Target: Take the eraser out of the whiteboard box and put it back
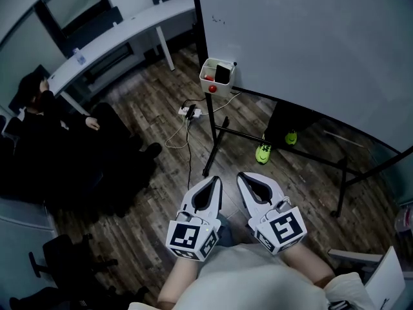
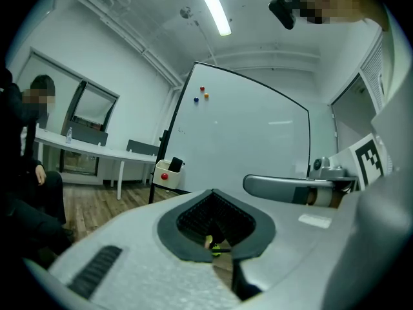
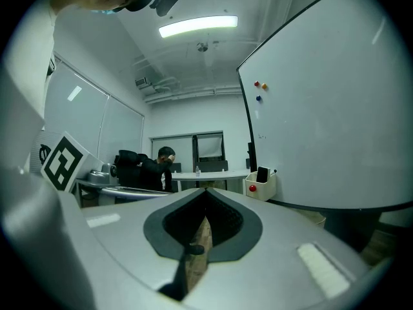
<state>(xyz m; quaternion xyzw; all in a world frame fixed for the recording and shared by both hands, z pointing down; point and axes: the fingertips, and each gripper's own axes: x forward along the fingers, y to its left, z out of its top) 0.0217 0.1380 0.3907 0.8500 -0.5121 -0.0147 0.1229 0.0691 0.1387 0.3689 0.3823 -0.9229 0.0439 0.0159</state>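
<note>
A small white box [image 1: 215,77] hangs at the lower left corner of the whiteboard [image 1: 310,44]. A black eraser [image 1: 223,74] stands upright in it, and a red magnet [image 1: 212,88] sticks to its front. Both gripper views show the box [image 2: 166,173] [image 3: 260,186] far ahead with the eraser [image 2: 175,165] [image 3: 262,174] inside. My left gripper [image 1: 215,181] and right gripper [image 1: 242,176] hover side by side over the wooden floor, well short of the box. Their tips meet and hold nothing. The left gripper [image 2: 213,191] and the right gripper [image 3: 206,189] point toward the board.
The whiteboard's black stand [image 1: 213,141] has legs spreading across the floor. A power strip with a cable [image 1: 190,112] and green shoes [image 1: 263,152] lie near it. A person in dark clothes [image 1: 45,128] sits at the left by a long white desk [image 1: 122,31].
</note>
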